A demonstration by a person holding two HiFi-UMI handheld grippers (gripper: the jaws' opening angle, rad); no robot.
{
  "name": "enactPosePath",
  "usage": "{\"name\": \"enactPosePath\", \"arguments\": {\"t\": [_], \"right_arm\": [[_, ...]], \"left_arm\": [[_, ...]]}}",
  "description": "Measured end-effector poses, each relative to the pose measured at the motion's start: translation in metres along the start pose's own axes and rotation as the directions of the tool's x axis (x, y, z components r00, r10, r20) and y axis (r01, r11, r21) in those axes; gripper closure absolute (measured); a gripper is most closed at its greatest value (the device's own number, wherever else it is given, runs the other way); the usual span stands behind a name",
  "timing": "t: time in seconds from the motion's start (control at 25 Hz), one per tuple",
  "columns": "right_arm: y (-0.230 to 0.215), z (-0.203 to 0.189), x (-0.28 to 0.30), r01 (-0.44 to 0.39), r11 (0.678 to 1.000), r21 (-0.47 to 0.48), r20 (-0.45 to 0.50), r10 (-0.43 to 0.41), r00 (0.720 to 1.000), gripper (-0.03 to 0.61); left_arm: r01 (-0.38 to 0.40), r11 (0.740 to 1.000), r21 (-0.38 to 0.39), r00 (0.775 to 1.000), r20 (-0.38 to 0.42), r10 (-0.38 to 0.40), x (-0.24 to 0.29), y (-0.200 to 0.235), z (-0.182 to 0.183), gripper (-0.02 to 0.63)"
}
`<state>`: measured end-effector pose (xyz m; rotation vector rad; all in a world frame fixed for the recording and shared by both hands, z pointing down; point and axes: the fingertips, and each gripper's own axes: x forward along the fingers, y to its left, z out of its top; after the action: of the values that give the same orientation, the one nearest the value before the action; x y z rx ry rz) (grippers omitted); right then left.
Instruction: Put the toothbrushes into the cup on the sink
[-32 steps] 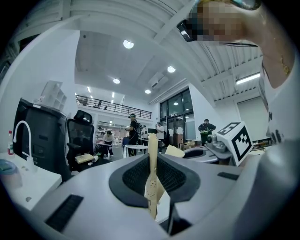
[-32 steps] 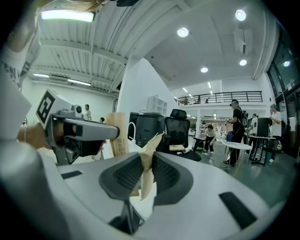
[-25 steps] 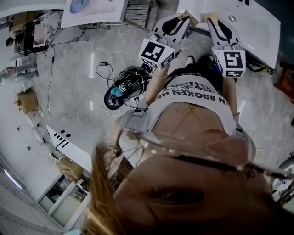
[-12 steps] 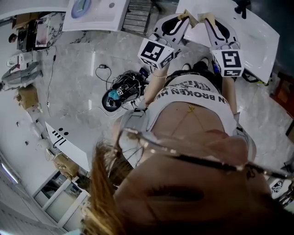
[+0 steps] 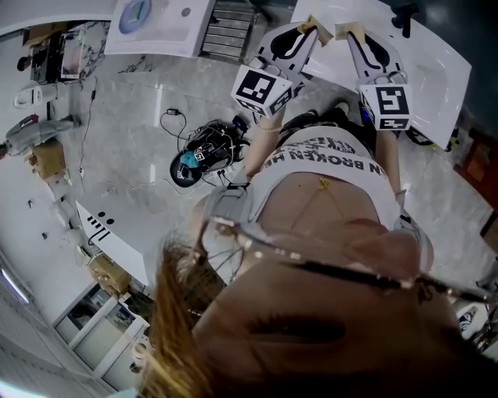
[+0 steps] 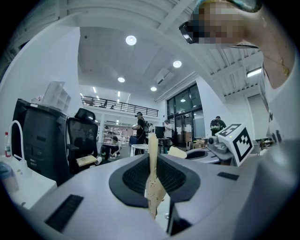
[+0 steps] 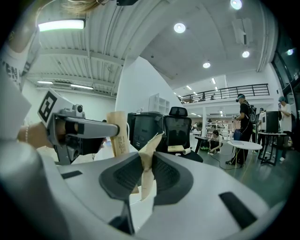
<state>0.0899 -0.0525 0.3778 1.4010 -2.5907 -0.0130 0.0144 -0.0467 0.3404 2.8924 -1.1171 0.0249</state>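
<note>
Each gripper is shut on a flat tan paper-wrapped toothbrush. In the head view my left gripper (image 5: 311, 29) and right gripper (image 5: 350, 35) point side by side at the near edge of the white sink (image 5: 436, 66). The left toothbrush (image 6: 152, 180) stands upright between the left gripper's dark pads. The right toothbrush (image 7: 145, 168) is pinched the same way, its top bent. The right gripper view also shows the left gripper (image 7: 107, 129) with its toothbrush (image 7: 118, 136). No cup shows in any view.
A black faucet (image 5: 406, 11) stands on the sink. On the marble floor lie a black bundle with cables (image 5: 204, 149), cardboard boxes (image 5: 47, 159) and a white panel (image 5: 109, 237). A second white basin top (image 5: 156, 17) lies at the back. Office chairs (image 7: 177, 129) and people stand ahead.
Both grippers have moved forward together towards the sink, which now reaches further under their tips. The floor clutter has slid back in the head view. Both grips are unchanged.
</note>
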Motion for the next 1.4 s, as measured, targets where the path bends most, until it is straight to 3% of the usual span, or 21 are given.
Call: {"name": "enactPosePath", "arguments": {"t": [0.48,0.76,1.0,1.4], "right_arm": [[-0.019,0.000,0.004,0.046,0.999,0.022,0.004,-0.046,0.999,0.508],[-0.030,-0.001,0.025,0.136,0.989,0.052,-0.016,-0.135,0.991,0.508],[-0.045,0.006,0.075,0.205,0.976,0.068,-0.041,-0.203,0.978,0.508],[-0.056,0.014,0.131,0.274,0.959,0.072,-0.073,-0.269,0.960,0.508]], "left_arm": [[0.008,1.000,0.001,1.000,-0.006,-0.008,0.016,0.013,0.001,0.563],[0.065,0.998,0.009,0.998,-0.010,-0.065,0.033,0.051,0.001,0.563],[0.137,0.991,-0.003,0.991,-0.006,-0.137,0.061,0.107,0.004,0.563],[0.197,0.980,-0.020,0.980,-0.003,-0.197,0.086,0.169,0.002,0.565]]}}
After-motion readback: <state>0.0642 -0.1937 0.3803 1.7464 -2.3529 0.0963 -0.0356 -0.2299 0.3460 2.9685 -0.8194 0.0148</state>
